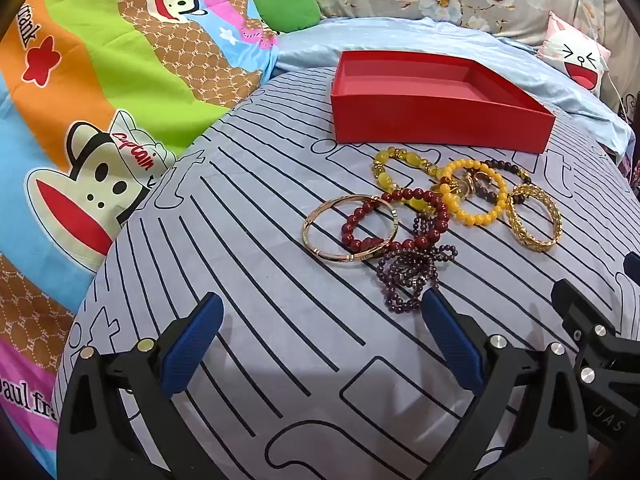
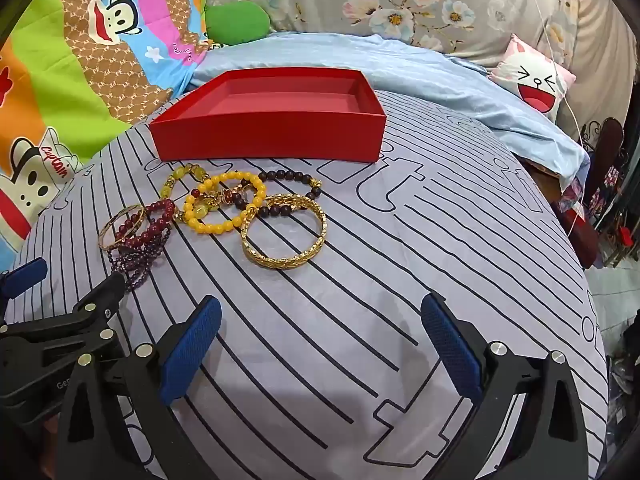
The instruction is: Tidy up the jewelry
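We hold both tools above a bed covered with a grey-blue striped sheet (image 2: pixel 400 240), each tilted downward toward a loose heap of bracelets. The left hand-held gripper (image 1: pixel 320 320) has its blue pads spread wide with nothing between them, and the right hand-held gripper (image 2: pixel 320 320) is spread just as wide and equally empty. The two hover side by side, the right one's black frame showing at the edge of the left view.

Ahead of us the jewelry lies on the sheet, just in front of a shallow red box (image 2: pixel 268 128) whose inside holds nothing. Nearest the left tool is a tangled strand of small purple beads (image 1: pixel 408 272), touching a dark red bead bracelet (image 1: pixel 400 220) that overlaps a thin gold bangle (image 1: pixel 316 228). Behind them sits a bracelet of pale yellow stones (image 1: pixel 400 164), and beside it a bright yellow bead bracelet (image 1: pixel 476 188) crossing a dark brown bead bracelet (image 1: pixel 504 168). Small rings or charms seem to rest inside the yellow loop, too small to tell. A broad woven gold bangle (image 2: pixel 284 232) lies flat at the right end of the heap, closest to the right tool.

A cartoon-print quilt (image 1: pixel 100 100) borders the sheet on the left, with floral pillows (image 2: pixel 420 4) behind the box.
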A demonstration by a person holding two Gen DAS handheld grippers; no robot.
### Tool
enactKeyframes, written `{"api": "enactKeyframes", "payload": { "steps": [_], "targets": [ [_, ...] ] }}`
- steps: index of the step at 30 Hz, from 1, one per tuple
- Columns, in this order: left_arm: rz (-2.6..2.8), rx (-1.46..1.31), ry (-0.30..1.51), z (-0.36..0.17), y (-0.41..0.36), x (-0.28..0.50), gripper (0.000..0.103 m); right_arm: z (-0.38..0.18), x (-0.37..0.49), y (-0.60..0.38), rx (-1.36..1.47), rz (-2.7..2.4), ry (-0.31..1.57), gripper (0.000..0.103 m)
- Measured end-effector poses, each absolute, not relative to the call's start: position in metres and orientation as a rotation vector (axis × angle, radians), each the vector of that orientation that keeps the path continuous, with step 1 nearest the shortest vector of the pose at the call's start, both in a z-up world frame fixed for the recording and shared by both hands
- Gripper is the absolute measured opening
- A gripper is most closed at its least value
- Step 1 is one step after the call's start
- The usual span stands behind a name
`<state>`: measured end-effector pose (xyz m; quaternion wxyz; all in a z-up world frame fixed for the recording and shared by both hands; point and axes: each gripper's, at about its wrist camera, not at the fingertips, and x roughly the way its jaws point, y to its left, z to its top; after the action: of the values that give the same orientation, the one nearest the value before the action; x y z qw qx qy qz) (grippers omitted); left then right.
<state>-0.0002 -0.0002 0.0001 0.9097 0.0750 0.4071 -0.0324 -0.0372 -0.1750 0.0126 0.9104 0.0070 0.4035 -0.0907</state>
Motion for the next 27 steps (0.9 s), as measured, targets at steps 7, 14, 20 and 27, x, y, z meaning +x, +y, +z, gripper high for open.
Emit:
{"api": "enactKeyframes", "payload": {
  "steps": [7, 14, 20, 27],
  "targets": [
    [-0.059, 0.163, 0.832, 0.001, -0.003, -0.003, 0.093, 0.012, -0.037, -0.175, 0.012, -0.189, 0.836, 0.097],
    [-0.067, 0.154, 0.84, 0.002, -0.006, -0.002, 0.092, 0.013, -0.037, -0.175, 0.009, -0.19, 0.834, 0.097],
    [-0.068, 0.154, 0.837, 0.003, -0.008, -0.003, 0.092, 0.014, -0.037, -0.175, 0.009, -0.191, 0.833, 0.097],
    [-0.069, 0.153, 0.837, 0.003, -0.008, -0.002, 0.092, 0.014, -0.037, -0.175, 0.009, -0.19, 0.833, 0.097]
  ]
}}
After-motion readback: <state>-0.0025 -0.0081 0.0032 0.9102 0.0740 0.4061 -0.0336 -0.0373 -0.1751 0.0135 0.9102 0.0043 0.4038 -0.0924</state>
